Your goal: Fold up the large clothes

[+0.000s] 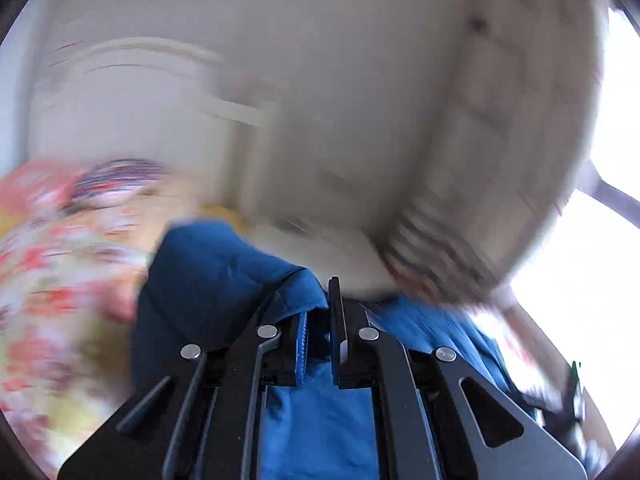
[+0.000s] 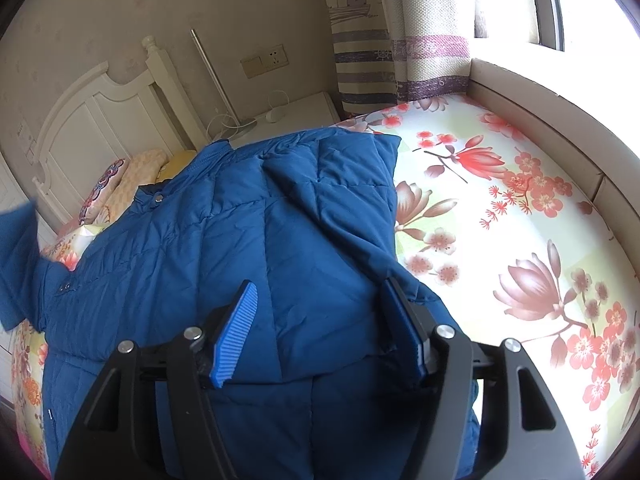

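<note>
A large blue quilted jacket (image 2: 240,240) lies spread on a bed, its collar toward the headboard. My right gripper (image 2: 320,292) is open just above the jacket's lower part; its blue-padded fingers (image 2: 236,332) straddle the fabric without pressing on it. At the left edge of the right wrist view a blue part of the jacket (image 2: 16,240) is raised off the bed. The left wrist view is heavily blurred. There my left gripper (image 1: 320,320) is shut on a fold of the blue jacket (image 1: 208,280), which bunches up ahead of the fingers and hangs below them.
The floral bed sheet (image 2: 500,200) stretches to the right of the jacket, bounded by a padded ledge (image 2: 540,120) under a window. A white headboard (image 2: 92,128), pillows (image 2: 132,176), a nightstand (image 2: 296,112) and striped curtains (image 2: 368,40) stand beyond.
</note>
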A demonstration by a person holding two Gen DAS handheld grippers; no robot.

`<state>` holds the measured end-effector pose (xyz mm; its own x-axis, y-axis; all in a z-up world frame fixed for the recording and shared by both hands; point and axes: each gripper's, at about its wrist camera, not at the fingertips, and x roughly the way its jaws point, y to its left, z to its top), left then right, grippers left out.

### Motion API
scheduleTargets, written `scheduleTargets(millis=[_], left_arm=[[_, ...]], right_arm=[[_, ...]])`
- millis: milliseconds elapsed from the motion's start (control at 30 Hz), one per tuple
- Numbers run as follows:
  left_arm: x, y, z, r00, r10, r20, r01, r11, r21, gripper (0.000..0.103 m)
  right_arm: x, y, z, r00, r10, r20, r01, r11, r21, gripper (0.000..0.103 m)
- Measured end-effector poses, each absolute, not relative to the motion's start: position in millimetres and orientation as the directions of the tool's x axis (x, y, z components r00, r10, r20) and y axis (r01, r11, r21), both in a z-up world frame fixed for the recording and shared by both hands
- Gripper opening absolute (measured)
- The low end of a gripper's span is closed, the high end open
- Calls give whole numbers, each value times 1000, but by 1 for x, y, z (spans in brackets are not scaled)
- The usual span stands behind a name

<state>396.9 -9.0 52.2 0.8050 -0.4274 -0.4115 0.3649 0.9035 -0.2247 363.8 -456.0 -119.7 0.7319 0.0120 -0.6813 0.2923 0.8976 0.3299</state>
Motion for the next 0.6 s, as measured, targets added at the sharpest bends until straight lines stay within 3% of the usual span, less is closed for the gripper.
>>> scheduleTargets(millis=[133, 200, 300, 433, 533, 567, 600], left_arm=[[387, -130, -18, 665, -448, -597, 516, 854, -66, 5], [393, -167, -68, 577, -369, -728, 524, 851, -16, 5], [385, -181, -97, 610, -294, -736, 528, 843, 101, 7], [381, -177, -91, 572, -300, -763, 572, 813, 108, 12], [352, -193, -80, 650, -213, -730, 584, 754, 301, 18], [342, -198, -76, 678, -209, -705, 588, 730, 349, 31], [332, -197, -71, 679, -238, -694, 607, 713, 349, 68]], right_arm=[[364, -458, -120, 736, 21, -677, 288, 895, 341, 64], [364, -460, -120, 738, 28, -674, 287, 891, 351, 64], [363, -462, -121, 742, 38, -669, 283, 887, 365, 64], [363, -464, -122, 747, 53, -663, 278, 881, 383, 65], [362, -466, -123, 750, 59, -659, 275, 878, 392, 65], [362, -466, -123, 750, 60, -659, 275, 877, 393, 65], [362, -466, -123, 750, 60, -658, 275, 877, 393, 65]])
